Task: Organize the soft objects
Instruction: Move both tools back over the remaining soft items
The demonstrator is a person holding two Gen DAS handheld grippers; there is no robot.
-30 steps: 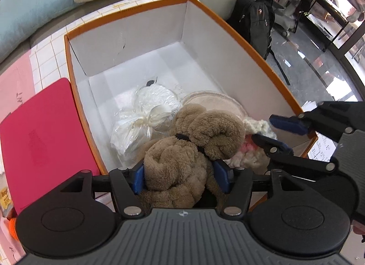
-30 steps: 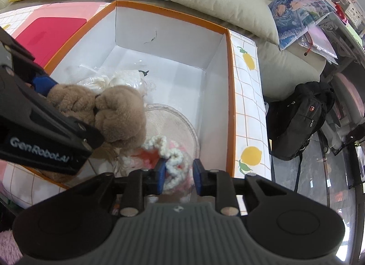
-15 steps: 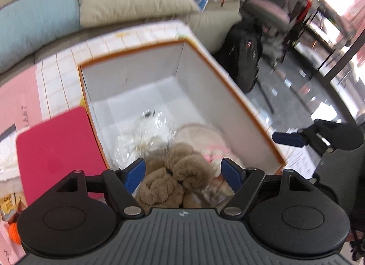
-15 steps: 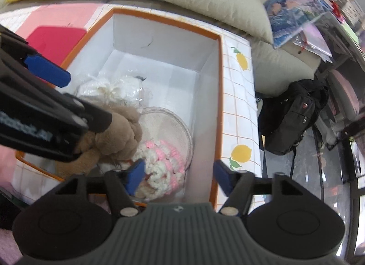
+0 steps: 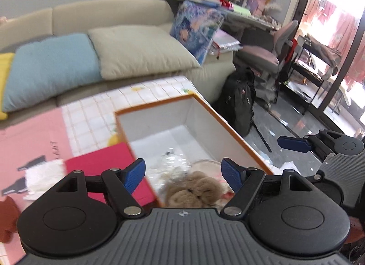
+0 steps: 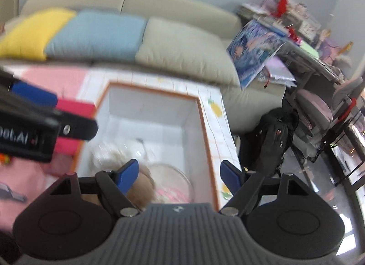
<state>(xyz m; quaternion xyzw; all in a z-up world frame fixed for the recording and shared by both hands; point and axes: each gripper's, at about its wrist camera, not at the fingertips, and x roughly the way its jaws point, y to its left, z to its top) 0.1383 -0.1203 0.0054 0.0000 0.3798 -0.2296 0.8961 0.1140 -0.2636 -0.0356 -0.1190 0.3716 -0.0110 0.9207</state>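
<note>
Through the left wrist camera, from left to right: a pink mat [image 5: 29, 137] covers the floor, with a white crumpled cloth [image 5: 44, 175] lying on it and a red flat board [image 5: 107, 164] just beside the box; the left gripper [image 5: 183, 175] hangs above the near end of the white box with the orange rim [image 5: 230, 126], its blue-padded fingers [image 5: 134, 173] spread wide and touching nothing (the gap between them is bare). Below that gap, inside the box, lies the brown plush toy [image 5: 194, 193]; a clear plastic bag of white stuff [image 5: 170, 162] sits just behind it, and a pink-and-white knitted piece [image 5: 225, 193] shows at its right side, blurred. Farther right, outside the box, stands a black backpack [image 5: 238, 103] on the floor; the right gripper's blue pad enters at the right edge.

Through the right wrist camera, again left to right: the left gripper's black body crosses the left edge; the right gripper [image 6: 179, 173] hovers over the same box [image 6: 204, 128], its fingers [image 6: 127, 172] standing wide apart and gripping nothing; the plush toy [image 6: 140, 188] and the knitted piece [image 6: 170, 193] rest on the box floor beneath, apart from the pads; the picture is smeared, so finer detail cannot be told.
</note>
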